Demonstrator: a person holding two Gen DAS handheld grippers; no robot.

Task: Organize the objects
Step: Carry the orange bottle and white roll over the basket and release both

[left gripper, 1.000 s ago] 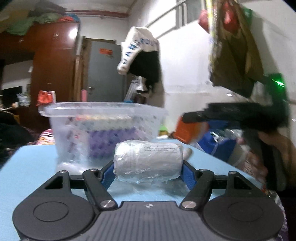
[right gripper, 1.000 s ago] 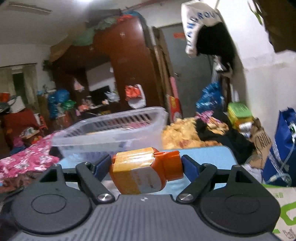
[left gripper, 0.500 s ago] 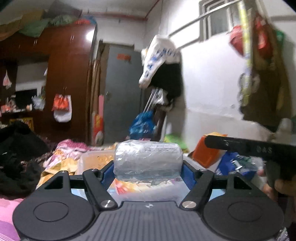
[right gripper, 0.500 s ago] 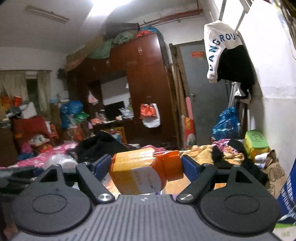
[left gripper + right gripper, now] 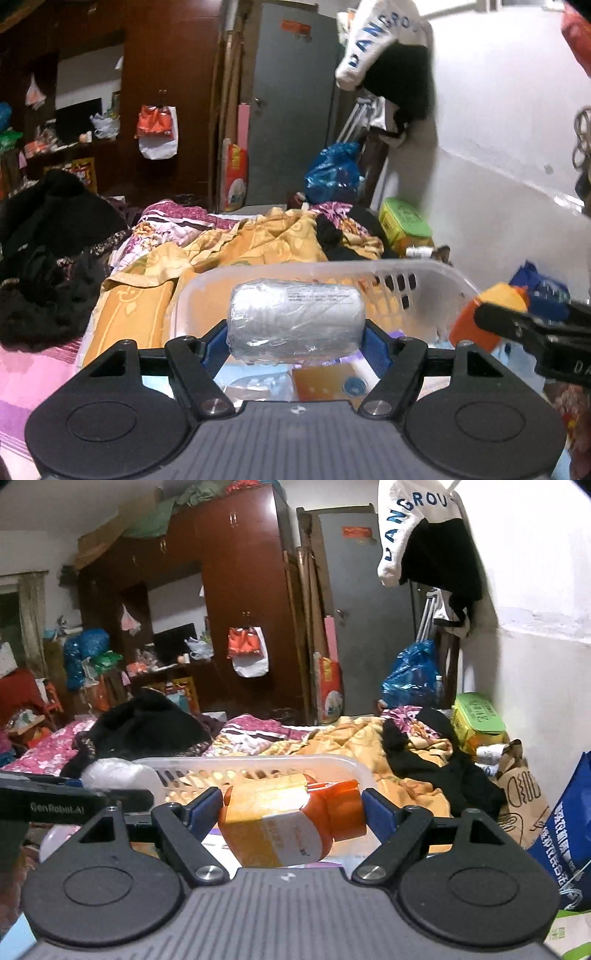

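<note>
My left gripper [image 5: 295, 326] is shut on a grey plastic-wrapped roll [image 5: 295, 321] and holds it over the near part of a clear plastic basket [image 5: 436, 273]. My right gripper [image 5: 293, 814] is shut on an orange bottle [image 5: 288, 823] lying sideways, held above the same basket [image 5: 258, 762]. The orange bottle [image 5: 487, 317] and the right gripper's black finger [image 5: 532, 325] show at the right of the left wrist view. The roll [image 5: 118, 773] and the left gripper's finger [image 5: 55, 805] show at the left of the right wrist view. The basket holds packets and papers.
A bed heaped with yellow and floral blankets [image 5: 240, 247] and dark clothes [image 5: 44, 236] lies beyond the basket. A dark wood wardrobe [image 5: 236, 590], a grey door [image 5: 291, 103] and a white wall [image 5: 498, 129] stand behind. Bags [image 5: 569, 827] stand at the right.
Both grippers rose from table level and came over the basket, now looking down into it. Each still holds its object.
</note>
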